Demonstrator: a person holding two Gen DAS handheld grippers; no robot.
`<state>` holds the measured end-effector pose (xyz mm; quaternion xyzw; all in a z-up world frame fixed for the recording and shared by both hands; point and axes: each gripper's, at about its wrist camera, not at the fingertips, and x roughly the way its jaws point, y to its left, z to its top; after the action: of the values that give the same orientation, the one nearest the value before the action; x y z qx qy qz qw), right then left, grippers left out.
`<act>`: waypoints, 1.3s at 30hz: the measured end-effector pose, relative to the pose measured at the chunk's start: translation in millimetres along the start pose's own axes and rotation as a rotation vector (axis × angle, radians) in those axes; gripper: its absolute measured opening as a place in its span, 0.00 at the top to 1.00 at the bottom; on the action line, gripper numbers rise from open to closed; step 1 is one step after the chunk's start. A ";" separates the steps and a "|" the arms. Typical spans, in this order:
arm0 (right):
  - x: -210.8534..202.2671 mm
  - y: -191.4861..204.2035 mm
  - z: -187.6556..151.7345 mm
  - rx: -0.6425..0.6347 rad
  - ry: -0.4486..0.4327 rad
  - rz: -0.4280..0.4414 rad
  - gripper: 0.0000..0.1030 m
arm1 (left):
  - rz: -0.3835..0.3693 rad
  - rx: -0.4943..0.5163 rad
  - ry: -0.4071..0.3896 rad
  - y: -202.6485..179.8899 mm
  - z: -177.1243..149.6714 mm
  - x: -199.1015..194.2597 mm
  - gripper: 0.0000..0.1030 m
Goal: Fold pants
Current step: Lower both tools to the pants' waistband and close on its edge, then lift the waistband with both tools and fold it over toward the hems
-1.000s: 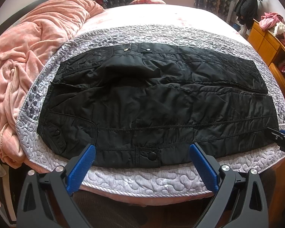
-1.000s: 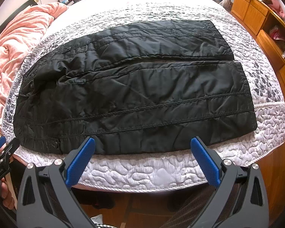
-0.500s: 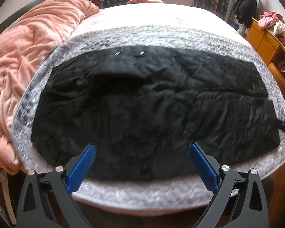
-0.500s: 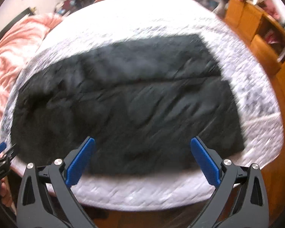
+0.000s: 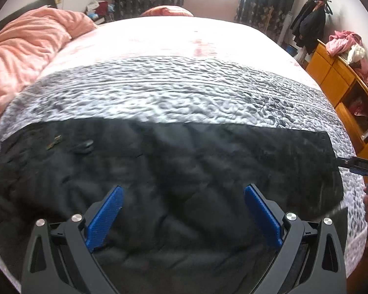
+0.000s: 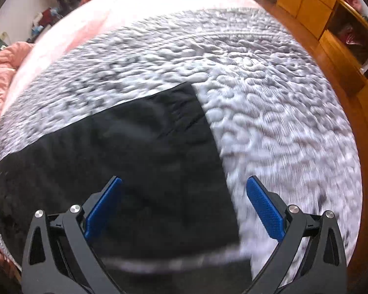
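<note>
Black quilted pants (image 5: 174, 171) lie flat across a grey quilted bed cover (image 5: 174, 90), waist to the left, leg ends to the right. My left gripper (image 5: 182, 196) is open and empty, low over the waist half of the pants. My right gripper (image 6: 184, 188) is open and empty, straddling the leg-end edge of the pants (image 6: 144, 152): its left finger over black fabric, its right finger over the cover (image 6: 269, 112). The right gripper's tips also show at the right edge of the left wrist view (image 5: 360, 164). Both views are motion-blurred.
A crumpled pink blanket (image 5: 19, 56) lies at the left of the bed. An orange wooden cabinet (image 5: 341, 83) with clothes on top stands along the right side. Dark coats (image 5: 309, 27) hang in the far right corner. Wooden floor (image 6: 350, 127) lies right of the bed.
Both grippers have moved forward from in front of the bed's edge to over the pants. The right gripper has also shifted right toward the leg ends. Both stay open.
</note>
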<state>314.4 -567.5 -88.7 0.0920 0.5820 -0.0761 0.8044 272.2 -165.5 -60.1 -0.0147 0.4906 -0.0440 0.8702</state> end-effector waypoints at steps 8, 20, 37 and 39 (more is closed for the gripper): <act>50.4 -19.7 34.8 0.039 0.034 0.116 0.02 | -0.076 0.011 0.013 -34.1 15.9 36.0 0.04; -26.7 -3.5 -3.8 -0.249 -0.126 0.233 0.89 | -0.168 0.160 -0.019 -55.5 40.5 50.7 0.04; -100.3 -3.8 2.6 -0.400 -0.348 0.393 0.89 | -0.654 0.612 0.234 -110.6 108.9 122.8 0.04; -99.1 -5.5 2.8 -0.397 -0.353 0.403 0.89 | -0.674 0.611 0.267 -111.0 108.1 128.8 0.04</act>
<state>284.8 -572.0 6.0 0.0322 0.4072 0.1849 0.8938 424.0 -289.6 -106.2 0.0893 0.5308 -0.4677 0.7011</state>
